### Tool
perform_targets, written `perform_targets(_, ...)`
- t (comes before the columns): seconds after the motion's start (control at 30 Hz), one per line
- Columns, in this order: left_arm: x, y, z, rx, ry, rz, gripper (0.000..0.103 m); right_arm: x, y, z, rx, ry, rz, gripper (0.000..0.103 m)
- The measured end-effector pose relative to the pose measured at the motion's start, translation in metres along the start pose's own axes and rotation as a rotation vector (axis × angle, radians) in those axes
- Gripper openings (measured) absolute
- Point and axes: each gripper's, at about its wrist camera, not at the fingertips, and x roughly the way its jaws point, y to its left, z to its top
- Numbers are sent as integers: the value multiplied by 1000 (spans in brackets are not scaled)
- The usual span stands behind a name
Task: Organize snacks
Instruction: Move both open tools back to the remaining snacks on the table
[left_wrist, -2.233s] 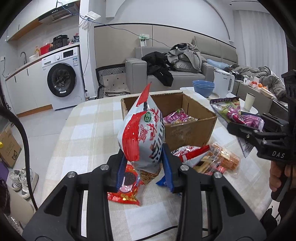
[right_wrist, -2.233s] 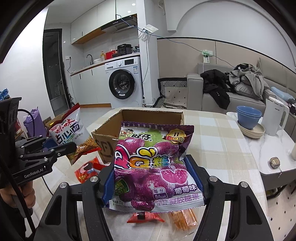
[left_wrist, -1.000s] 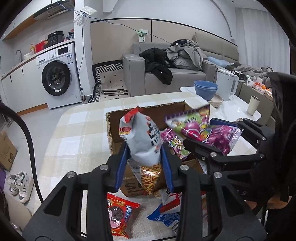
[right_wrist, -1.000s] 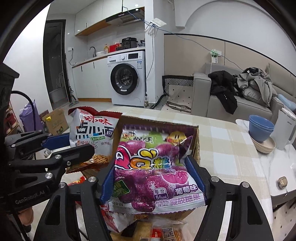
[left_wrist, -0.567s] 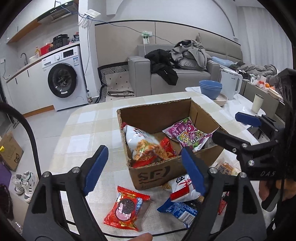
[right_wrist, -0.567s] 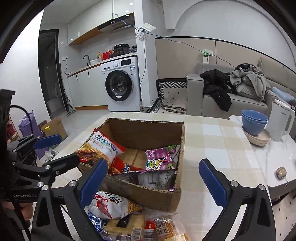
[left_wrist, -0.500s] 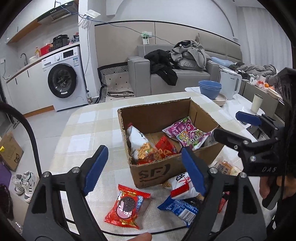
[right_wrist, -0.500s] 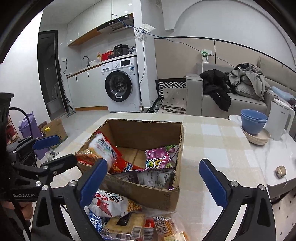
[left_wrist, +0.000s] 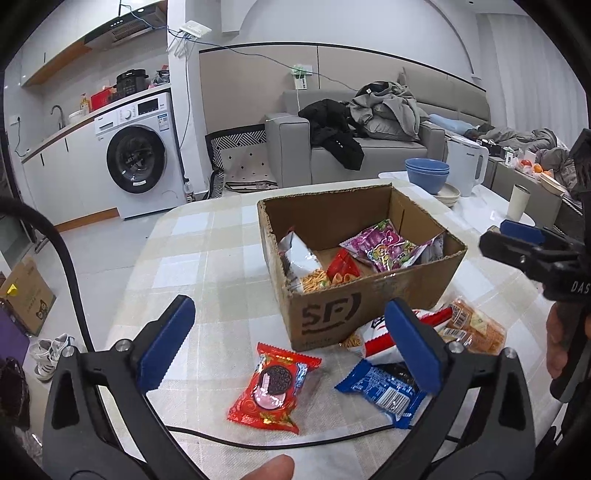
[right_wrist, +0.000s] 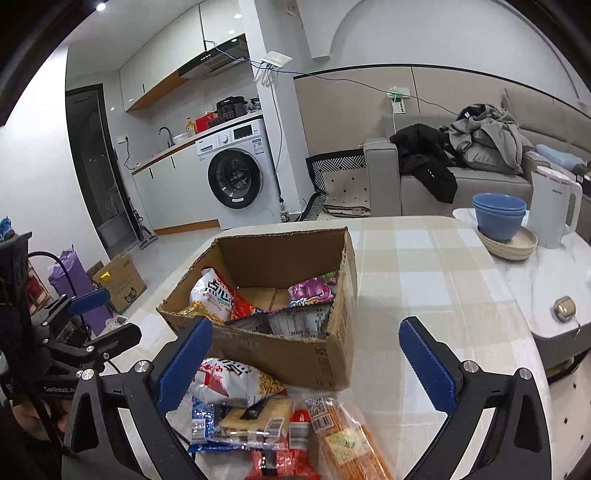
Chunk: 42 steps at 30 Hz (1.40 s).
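Observation:
An open cardboard box (left_wrist: 369, 295) stands on the checked tablecloth. Inside it lie a white noodle-snack bag (left_wrist: 299, 258) and a purple candy bag (left_wrist: 384, 247). My left gripper (left_wrist: 290, 306) hovers before the box, its jaws opening wide with nothing between them. Below it lie a red cookie packet (left_wrist: 273, 382) and a blue packet (left_wrist: 384, 387). My right gripper (right_wrist: 306, 323) is open and empty over the box (right_wrist: 295, 354). Beneath it sit a white-red snack bag (right_wrist: 236, 380) and an orange cracker pack (right_wrist: 354, 443).
Blue bowls (right_wrist: 498, 218) on a plate and a white kettle (right_wrist: 554, 206) stand at the table's far right. A black cable (left_wrist: 295, 441) crosses the near tablecloth. The left table edge (left_wrist: 147, 240) drops to the floor. A small metal object (right_wrist: 563, 308) lies at right.
Both grippers let go of their bags, which now lie in the box. Both jaws spread wide and drew back from the box toward the near table edge.

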Motion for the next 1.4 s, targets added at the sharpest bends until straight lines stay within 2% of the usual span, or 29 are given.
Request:
perform_targets(0.17,-1,5,-13,-8,25,6,103,-10,-10,-11,28,14,5,103)
perform_targets(0.5,6,15,-36,-17,72,24,103,-12,-19,-35,-2,127,-29,103)
perform_targets(0.6,8,17,-39,-18,79,29,103,-7,-21,-42,-20,177,-56,103)
perform_targets(0.83,21,25,-44,-28,109,37,102,2,-28,-52,-37,228,-103,103)
perform_targets(1.03,35,29,-49,-33,134,42,102,9,-34,-56,-28,248,-100,103)
perform_targets(1.4,63,33,-59,-53,188,37,102,23,-46,-64,-30,320,-144,103)
